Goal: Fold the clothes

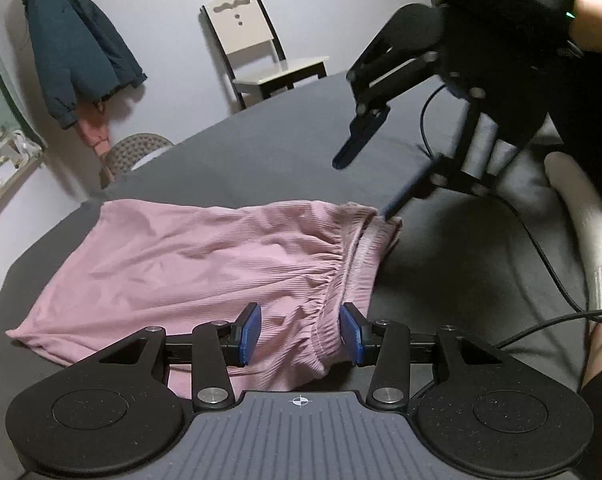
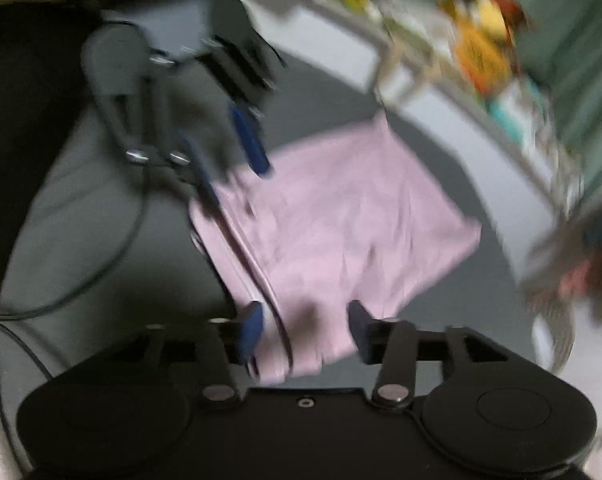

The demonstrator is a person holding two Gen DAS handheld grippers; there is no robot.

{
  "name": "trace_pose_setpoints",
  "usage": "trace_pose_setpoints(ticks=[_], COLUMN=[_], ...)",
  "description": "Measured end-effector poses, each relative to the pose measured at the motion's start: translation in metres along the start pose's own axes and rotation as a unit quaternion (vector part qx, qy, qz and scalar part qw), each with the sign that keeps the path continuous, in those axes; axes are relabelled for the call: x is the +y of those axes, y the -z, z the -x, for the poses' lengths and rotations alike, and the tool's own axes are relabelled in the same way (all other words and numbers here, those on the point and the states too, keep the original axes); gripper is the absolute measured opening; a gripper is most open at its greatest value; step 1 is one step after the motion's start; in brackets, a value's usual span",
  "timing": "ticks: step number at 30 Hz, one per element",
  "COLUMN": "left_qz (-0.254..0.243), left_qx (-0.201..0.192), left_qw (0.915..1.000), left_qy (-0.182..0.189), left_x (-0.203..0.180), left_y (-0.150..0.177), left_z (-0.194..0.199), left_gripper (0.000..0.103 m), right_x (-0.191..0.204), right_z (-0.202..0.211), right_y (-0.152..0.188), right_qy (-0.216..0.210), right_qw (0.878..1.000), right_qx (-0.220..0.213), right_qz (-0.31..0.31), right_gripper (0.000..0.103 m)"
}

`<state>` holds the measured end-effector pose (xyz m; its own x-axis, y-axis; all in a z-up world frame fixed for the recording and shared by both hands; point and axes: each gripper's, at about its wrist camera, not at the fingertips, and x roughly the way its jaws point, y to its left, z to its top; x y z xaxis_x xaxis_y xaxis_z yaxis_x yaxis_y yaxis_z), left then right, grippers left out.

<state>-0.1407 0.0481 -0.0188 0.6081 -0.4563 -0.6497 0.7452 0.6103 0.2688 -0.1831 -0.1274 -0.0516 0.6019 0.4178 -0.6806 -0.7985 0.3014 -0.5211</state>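
A: Where are the pink shorts (image 1: 189, 264) laid?

B: Flat on the grey bed (image 1: 261, 148), waistband end near its edge.

A: And each claw?

B: Left claw (image 1: 300, 334) and right claw (image 1: 365, 184) are spread at the waistband corners, seemingly for gripping.

Pink ribbed shorts (image 1: 205, 256) on dk grey sheet (image 1: 261, 152); blue pads (image 1: 249, 332), white sock (image 1: 593, 240).
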Motion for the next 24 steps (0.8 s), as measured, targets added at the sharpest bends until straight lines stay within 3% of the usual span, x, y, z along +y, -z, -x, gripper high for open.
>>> trace_pose_setpoints(ticks=[2, 5, 12, 14, 18, 24], left_qz=[0.029, 0.067, 0.08, 0.085, 0.071, 0.119], left_qx=[-0.001, -0.003, -0.029, -0.039, -0.039, -0.073], left_qw=[0.9993, 0.9965, 0.9964, 0.9954, 0.9962, 0.9901], left_qy=[-0.023, -0.049, -0.007, 0.021, 0.031, -0.014], left_x=[0.011, 0.025, 0.028, 0.026, 0.02, 0.043], left_y=[0.002, 0.004, 0.004, 0.003, 0.001, 0.009], left_z=[0.002, 0.004, 0.0, -0.001, -0.005, 0.018], left_gripper=[0.044, 0.044, 0.044, 0.044, 0.044, 0.045], right_x=[0.018, 0.048, 0.078, 0.08, 0.085, 0.076], right_z=[-0.003, -0.026, -0.054, -0.057, -0.062, -0.071], right_y=[-0.008, -0.018, -0.028, -0.029, -0.032, -0.035], right_qy=[0.011, 0.025, 0.048, 0.06, 0.08, 0.069], right_qw=[0.998, 0.991, 0.978, 0.976, 0.972, 0.977], right_qx=[-0.014, -0.002, 0.003, 0.005, -0.005, -0.004], right_qz=[0.053, 0.133, 0.203, 0.209, 0.222, 0.202], right_gripper=[0.051, 0.051, 0.053, 0.059, 0.068, 0.066])
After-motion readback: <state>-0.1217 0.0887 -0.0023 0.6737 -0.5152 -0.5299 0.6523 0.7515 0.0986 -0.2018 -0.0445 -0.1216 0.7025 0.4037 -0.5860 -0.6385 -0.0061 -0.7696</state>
